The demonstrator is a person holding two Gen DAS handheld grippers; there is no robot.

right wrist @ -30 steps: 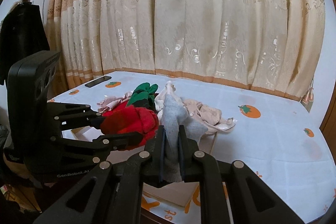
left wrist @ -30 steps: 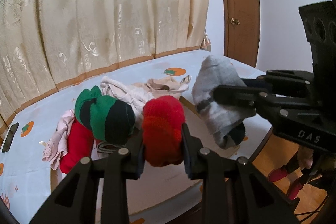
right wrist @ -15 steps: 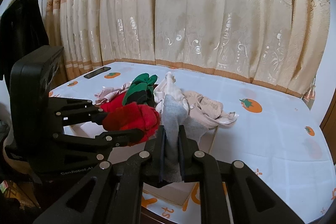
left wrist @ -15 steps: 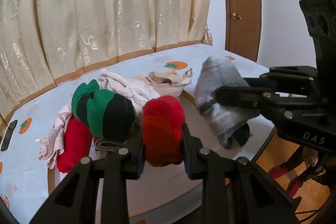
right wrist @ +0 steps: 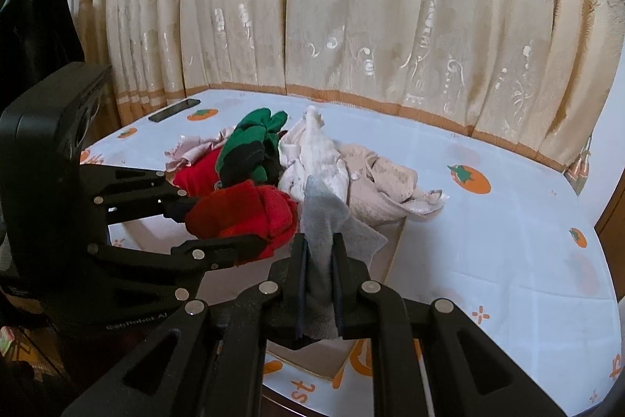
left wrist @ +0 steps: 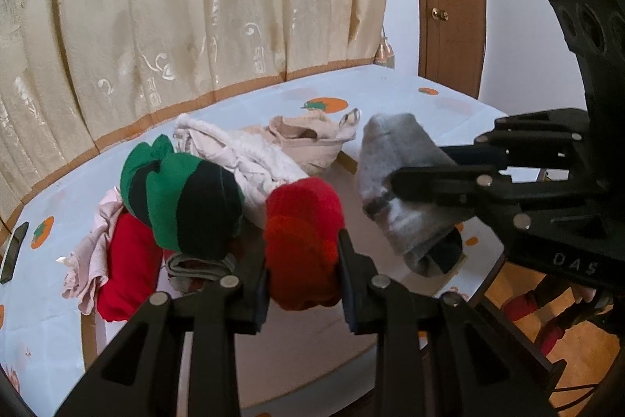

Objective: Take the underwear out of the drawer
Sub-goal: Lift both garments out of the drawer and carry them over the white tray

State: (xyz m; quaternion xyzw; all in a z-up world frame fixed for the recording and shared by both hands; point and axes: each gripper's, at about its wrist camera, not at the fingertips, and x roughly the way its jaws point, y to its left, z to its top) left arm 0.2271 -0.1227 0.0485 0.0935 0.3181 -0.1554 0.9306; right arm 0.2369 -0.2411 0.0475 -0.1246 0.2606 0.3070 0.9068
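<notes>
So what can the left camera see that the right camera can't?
Only the left camera shows the wooden door and the floor. Only the right camera shows the dark clothes hanging by the wall. Both show the curtain, the red bundle in the left gripper, and the grey sock in the right gripper.

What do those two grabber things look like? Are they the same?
Yes, they match. The left gripper and the right gripper are both matte black plastic, each with two long fingers built from linked bars joined by round silver rivets. Each body is a chunky black block with small pale lettering printed on it. No cables or sleeves show.
</notes>
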